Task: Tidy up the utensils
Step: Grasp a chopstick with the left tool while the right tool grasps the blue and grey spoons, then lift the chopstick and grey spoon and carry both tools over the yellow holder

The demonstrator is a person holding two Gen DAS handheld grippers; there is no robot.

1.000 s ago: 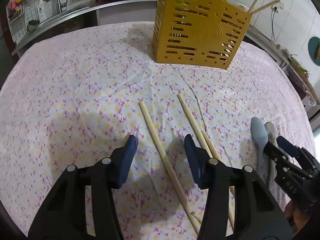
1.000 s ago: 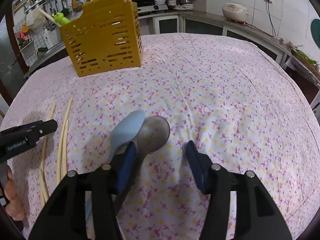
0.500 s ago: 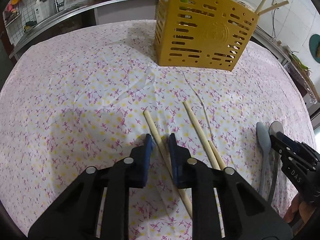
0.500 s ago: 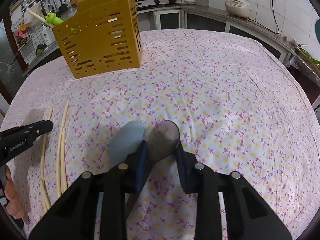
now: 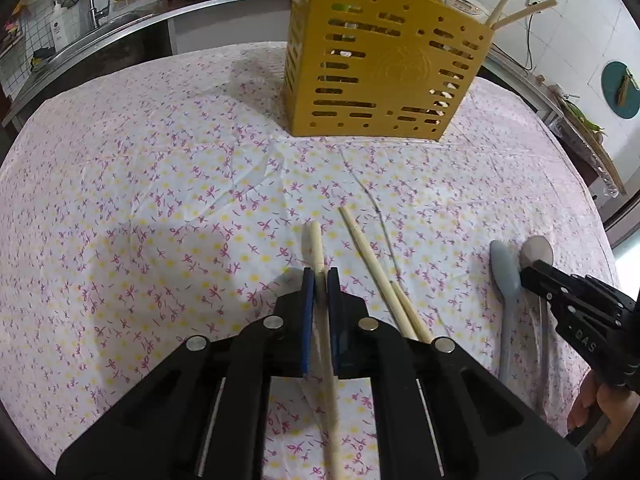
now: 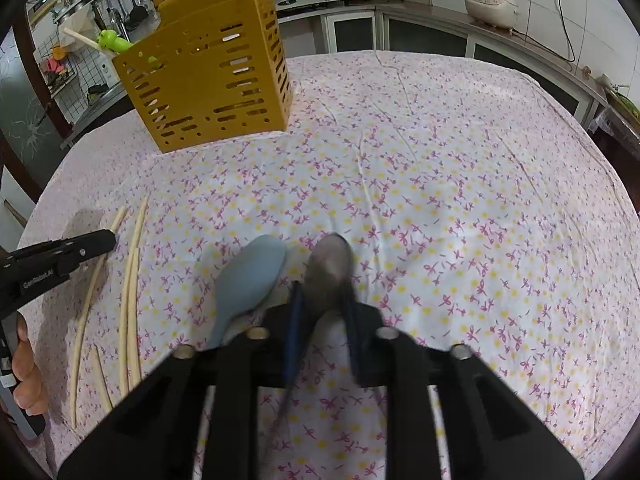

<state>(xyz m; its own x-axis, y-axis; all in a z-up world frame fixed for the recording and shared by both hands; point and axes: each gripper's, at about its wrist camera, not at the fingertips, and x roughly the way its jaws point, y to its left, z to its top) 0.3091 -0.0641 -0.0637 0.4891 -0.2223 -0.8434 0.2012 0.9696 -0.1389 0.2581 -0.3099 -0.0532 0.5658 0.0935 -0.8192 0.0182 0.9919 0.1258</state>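
Observation:
My left gripper (image 5: 320,276) is shut on a wooden chopstick (image 5: 316,244) whose tip pokes out ahead of the fingers. Two more chopsticks (image 5: 372,268) lie on the cloth just to its right. My right gripper (image 6: 322,288) is shut on a metal spoon (image 6: 330,260), its bowl sticking out ahead. A pale blue spoon (image 6: 250,276) lies on the cloth just to its left. The yellow slotted utensil holder (image 5: 380,68) stands at the far side with chopsticks and a green item in it; it also shows in the right wrist view (image 6: 204,80).
The table wears a floral cloth (image 5: 160,200). A kitchen counter with a sink (image 5: 100,28) runs behind it. A rice cooker (image 6: 490,6) sits on the counter to the right.
Both grippers went from open to shut: the left closed on the chopstick, the right on the metal spoon. Both have moved forward a little.

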